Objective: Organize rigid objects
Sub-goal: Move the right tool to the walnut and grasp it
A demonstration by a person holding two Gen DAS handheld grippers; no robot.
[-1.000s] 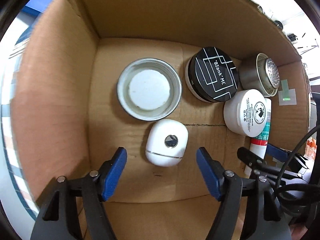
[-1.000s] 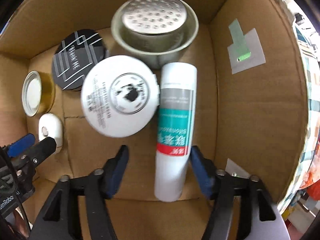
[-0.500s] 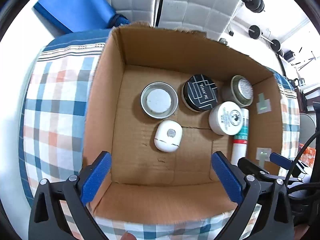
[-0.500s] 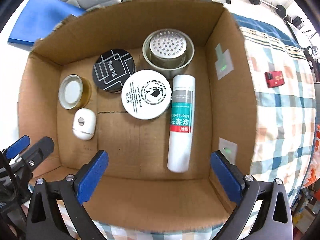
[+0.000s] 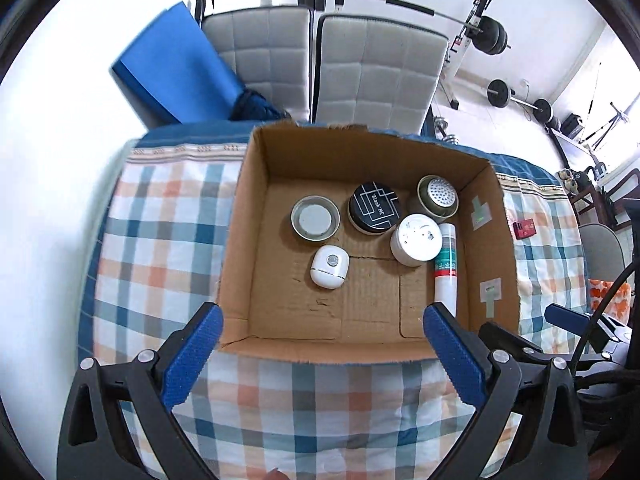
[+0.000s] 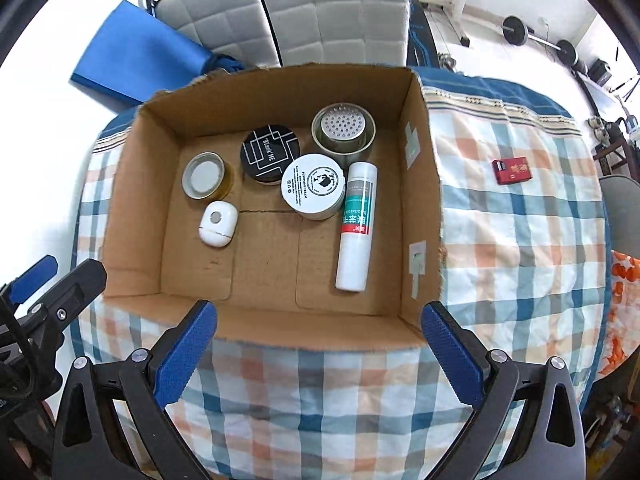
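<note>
An open cardboard box (image 5: 240,240) (image 6: 136,208) stands on a checked cloth. Inside lie a small white oval case (image 5: 329,267) (image 6: 218,224), a silver-lidded tin (image 5: 315,218) (image 6: 204,175), a black patterned jar (image 5: 374,207) (image 6: 270,153), a white cream jar (image 5: 416,239) (image 6: 314,186), a metal perforated cup (image 5: 437,196) (image 6: 344,130) and a white tube with a green label (image 5: 445,270) (image 6: 356,224). My left gripper (image 5: 320,356) is open and empty, above the box's near edge. My right gripper (image 6: 320,352) is open and empty, also above the near edge.
A small red box (image 6: 513,170) (image 5: 525,229) lies on the checked cloth (image 6: 520,240) right of the cardboard box. Grey chairs (image 6: 320,16) and a blue mat (image 6: 140,56) stand behind the table. Weights and a barbell rack (image 5: 492,40) are at the back right.
Both grippers have pulled up and back out of the box, opening wide. The white case and the tube stay lying in the box where they were released.
</note>
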